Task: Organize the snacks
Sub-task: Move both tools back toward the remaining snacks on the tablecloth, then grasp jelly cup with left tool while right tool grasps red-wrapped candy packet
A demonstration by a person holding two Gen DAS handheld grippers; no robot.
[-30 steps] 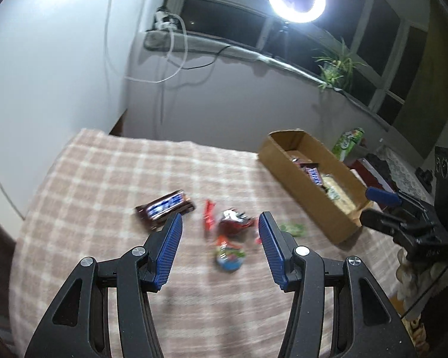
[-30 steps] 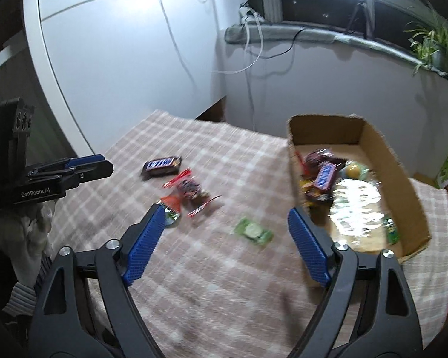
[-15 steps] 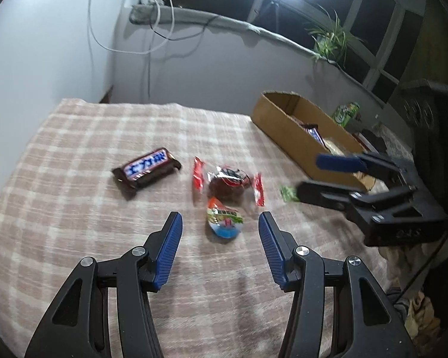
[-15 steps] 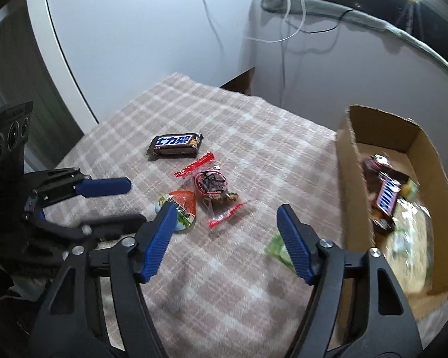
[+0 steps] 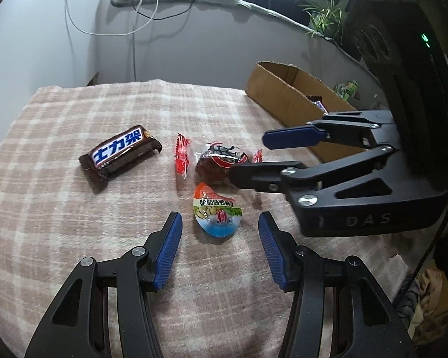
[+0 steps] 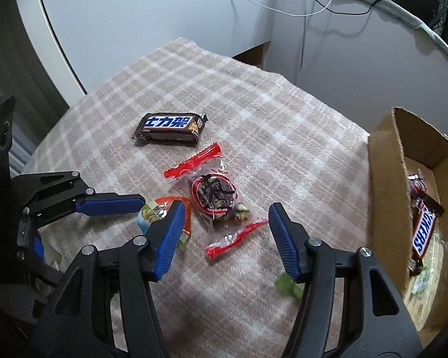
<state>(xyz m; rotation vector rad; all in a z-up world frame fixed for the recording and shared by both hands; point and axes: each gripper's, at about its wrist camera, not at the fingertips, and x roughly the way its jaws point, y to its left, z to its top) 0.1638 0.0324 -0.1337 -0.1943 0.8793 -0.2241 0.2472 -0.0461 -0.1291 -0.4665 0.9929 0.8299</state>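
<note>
A brown Snickers bar (image 5: 120, 154) (image 6: 170, 126), a clear red-ended packet of dark candy (image 5: 221, 161) (image 6: 216, 197) and a small jelly cup (image 5: 218, 213) (image 6: 152, 213) lie on the plaid cloth (image 5: 59, 208). My left gripper (image 5: 219, 250) is open, its fingers either side of the jelly cup, just short of it. My right gripper (image 6: 224, 235) is open and low over the candy packet; it also shows in the left wrist view (image 5: 248, 158), reaching in from the right. A green candy (image 6: 288, 288) lies under its right finger.
A cardboard box (image 6: 385, 185) (image 5: 286, 92) holding several snacks, among them a Snickers bar (image 6: 422, 232), stands at the cloth's right side. Grey walls and hanging cables (image 5: 134, 29) are behind the table.
Both grippers have come down and forward toward the snacks. The left one now straddles the jelly cup and the right one has closed in on the candy packet.
</note>
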